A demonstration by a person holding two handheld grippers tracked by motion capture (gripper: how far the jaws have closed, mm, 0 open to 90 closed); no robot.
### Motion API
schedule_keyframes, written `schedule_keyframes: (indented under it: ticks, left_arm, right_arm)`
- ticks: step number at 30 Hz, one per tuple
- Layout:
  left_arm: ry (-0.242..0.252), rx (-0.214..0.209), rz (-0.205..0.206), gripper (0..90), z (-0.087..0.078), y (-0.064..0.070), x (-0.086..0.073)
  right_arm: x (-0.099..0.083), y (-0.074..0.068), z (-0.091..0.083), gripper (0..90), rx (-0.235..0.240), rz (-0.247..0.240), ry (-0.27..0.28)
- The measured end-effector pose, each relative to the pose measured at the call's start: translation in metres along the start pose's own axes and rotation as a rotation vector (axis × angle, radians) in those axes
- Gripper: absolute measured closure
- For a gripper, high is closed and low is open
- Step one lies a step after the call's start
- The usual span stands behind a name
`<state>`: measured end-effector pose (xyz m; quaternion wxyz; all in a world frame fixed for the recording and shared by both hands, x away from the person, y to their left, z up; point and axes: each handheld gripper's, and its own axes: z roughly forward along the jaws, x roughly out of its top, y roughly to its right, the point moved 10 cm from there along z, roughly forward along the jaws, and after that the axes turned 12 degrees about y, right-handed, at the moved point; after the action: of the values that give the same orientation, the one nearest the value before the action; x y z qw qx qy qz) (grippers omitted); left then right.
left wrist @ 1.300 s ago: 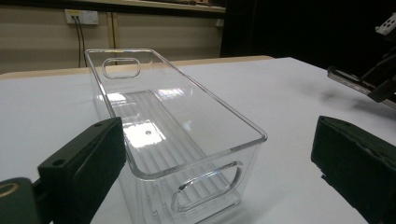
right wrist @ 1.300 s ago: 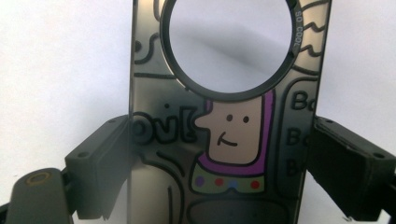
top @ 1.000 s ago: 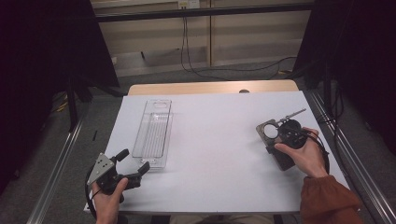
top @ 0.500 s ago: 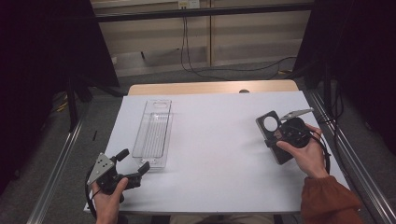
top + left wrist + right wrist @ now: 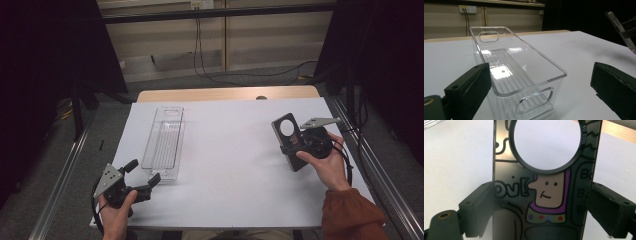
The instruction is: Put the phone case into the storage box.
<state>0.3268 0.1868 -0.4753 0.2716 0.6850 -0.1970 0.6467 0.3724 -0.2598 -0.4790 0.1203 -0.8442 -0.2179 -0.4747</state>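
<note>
My high view looks forward and down on the white table [image 5: 230, 150] from above its near edge. My left gripper view sits low, close to the clear bin [image 5: 516, 70], also seen from above [image 5: 164, 142]. My right gripper view faces the black card [image 5: 544, 195] at very short range.

Left gripper [image 5: 142, 176] low, jaws spread, right gripper [image 5: 295, 145] raised, jaws clamped
</note>
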Motion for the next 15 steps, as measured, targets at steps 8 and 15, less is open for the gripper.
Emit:
schedule_keyframes:
  ticks: [8, 15]
  left_arm:
    - [-0.002, 0.002, 0.004, 3.3, -0.0001, -0.0001, 0.0001]
    - [0.003, 0.001, -0.001, 3.3, -0.0002, 0.0006, 0.0006]
  right_arm:
    - [0.0048, -0.0043, 0.0031, 11.7, 0.018, -0.008, 0.064]
    - [0.0081, -0.0069, 0.0049, 11.7, 0.038, -0.009, 0.12]
